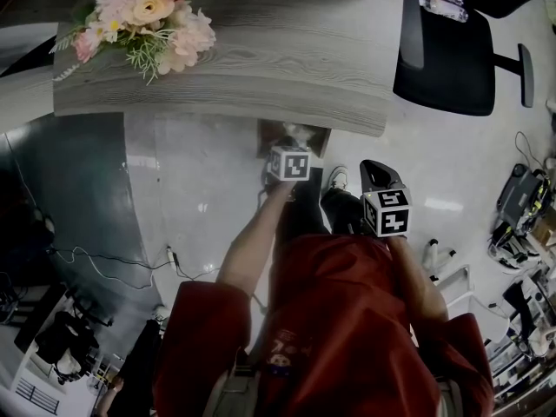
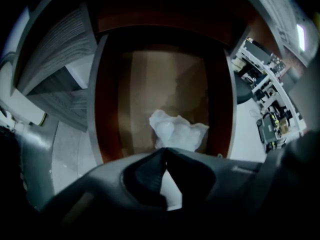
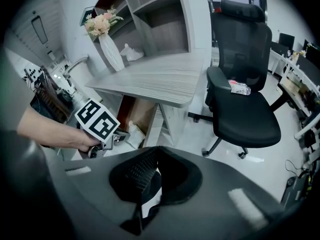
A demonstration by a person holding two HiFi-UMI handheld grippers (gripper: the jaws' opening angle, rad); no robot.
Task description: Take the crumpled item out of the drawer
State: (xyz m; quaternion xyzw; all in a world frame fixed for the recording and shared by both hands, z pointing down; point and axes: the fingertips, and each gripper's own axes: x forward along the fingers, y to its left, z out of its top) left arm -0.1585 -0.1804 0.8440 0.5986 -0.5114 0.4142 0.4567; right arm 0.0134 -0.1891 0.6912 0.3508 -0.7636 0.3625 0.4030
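With the drawer (image 2: 102, 109) open, the left hand-held gripper (image 2: 166, 149) is closed, its tips pinching the near edge of the crumpled item (image 2: 177, 131) lying on the drawer's floor, so lifting it out remains; the right hand-held gripper (image 3: 158, 149), closed and empty, hangs outside the drawer.

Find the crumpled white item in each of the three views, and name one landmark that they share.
Head view: crumpled item just above centre, in the open drawer below the desk edge.
Left gripper view: centre, on the drawer floor.
Right gripper view: lower left, under the desk.
Shared landmark: the brown drawer.
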